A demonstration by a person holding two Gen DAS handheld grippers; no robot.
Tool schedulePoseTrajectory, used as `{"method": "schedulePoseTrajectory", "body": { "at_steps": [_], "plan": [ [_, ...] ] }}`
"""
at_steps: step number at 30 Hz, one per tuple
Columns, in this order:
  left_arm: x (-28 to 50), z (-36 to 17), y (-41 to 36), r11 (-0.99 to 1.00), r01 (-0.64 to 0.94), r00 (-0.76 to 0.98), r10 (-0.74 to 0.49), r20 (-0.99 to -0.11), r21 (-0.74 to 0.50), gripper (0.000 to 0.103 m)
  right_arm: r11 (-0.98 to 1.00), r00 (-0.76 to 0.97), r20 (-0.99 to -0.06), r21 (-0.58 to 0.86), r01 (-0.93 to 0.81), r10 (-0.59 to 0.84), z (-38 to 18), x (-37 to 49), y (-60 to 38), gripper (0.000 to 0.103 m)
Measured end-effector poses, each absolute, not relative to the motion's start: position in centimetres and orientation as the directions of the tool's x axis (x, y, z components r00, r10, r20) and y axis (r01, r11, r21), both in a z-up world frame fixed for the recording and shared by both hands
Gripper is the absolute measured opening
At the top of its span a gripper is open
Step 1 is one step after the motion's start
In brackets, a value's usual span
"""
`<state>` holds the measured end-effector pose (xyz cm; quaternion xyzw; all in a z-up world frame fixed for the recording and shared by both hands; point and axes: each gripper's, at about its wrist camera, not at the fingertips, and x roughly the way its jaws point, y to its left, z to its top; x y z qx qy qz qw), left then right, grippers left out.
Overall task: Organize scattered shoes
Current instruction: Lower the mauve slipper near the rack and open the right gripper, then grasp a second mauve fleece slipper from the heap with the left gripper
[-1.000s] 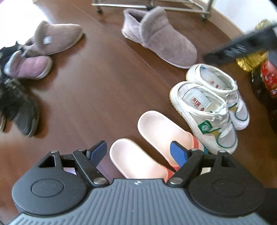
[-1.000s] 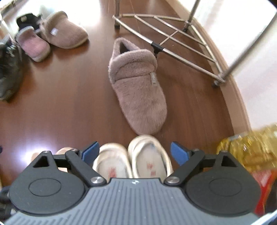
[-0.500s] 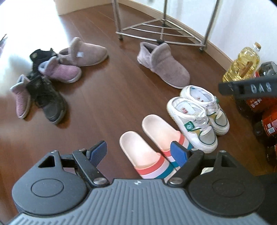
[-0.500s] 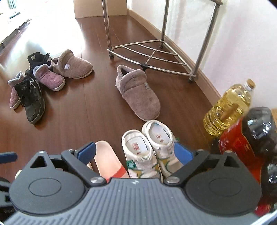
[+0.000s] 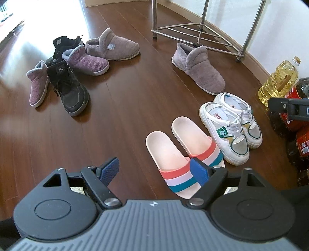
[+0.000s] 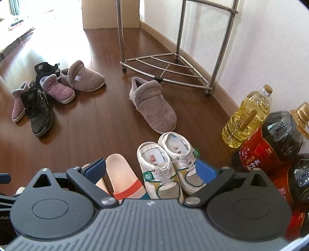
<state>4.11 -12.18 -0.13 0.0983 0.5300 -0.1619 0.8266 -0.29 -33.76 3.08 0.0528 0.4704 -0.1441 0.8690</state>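
A pair of pink slides (image 5: 173, 146) with striped straps lies side by side on the wood floor. Right of it is a pair of white sneakers (image 5: 231, 123). Beyond them lies one mauve fleece slipper (image 5: 200, 73). Its mate (image 5: 114, 47) sits far left in a heap with two purple knit boots (image 5: 87, 61) and two black boots (image 5: 67, 86). My left gripper (image 5: 153, 170) hangs open above the slides' toes and holds nothing. My right gripper (image 6: 150, 170) is open wide above the sneakers (image 6: 168, 164), also holding nothing.
A steel corner rack (image 6: 166, 65) stands against the white wall at the back right. A yellow oil bottle (image 6: 245, 117) and dark red-labelled bottles (image 6: 270, 142) crowd the right side. A cardboard box (image 6: 110, 13) is far back.
Both grippers have lifted and drawn back from the slides and sneakers, so more floor shows. The right gripper's jaws have widened. No shoe has moved.
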Motion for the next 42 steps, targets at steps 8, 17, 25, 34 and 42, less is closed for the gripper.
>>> {"method": "schedulePoseTrajectory", "body": {
  "at_steps": [8,17,25,34,42],
  "plan": [
    [5.4,-2.7,-11.3,0.941,0.339,0.326,-0.135,-0.936,-0.017,0.082,0.946,0.545,-0.819,0.009,0.325,-0.180,3.5,-0.1,-34.1,0.101],
    [10.5,-7.1,-8.6,0.966,0.257,0.287,-0.113,-0.951,-0.037,0.082,0.877,0.559,-0.819,0.170,0.449,-0.128,3.9,0.5,-36.4,0.102],
    [26.0,-9.2,-6.6,0.939,0.304,0.426,-0.283,-0.859,-0.159,0.082,0.810,0.536,-0.844,0.292,0.508,-0.031,2.4,2.3,-38.4,0.102],
    [49.7,-12.4,-6.8,0.878,0.454,0.480,-0.386,-0.788,-0.153,0.082,0.805,0.258,-0.964,0.103,0.584,-0.064,-5.2,5.3,-40.8,0.102],
    [60.3,-16.8,-9.2,0.876,0.474,0.510,-0.357,-0.782,-0.091,0.082,0.801,0.123,-0.992,0.057,0.596,-0.020,-9.6,9.2,-40.9,0.102]
  ]
}}
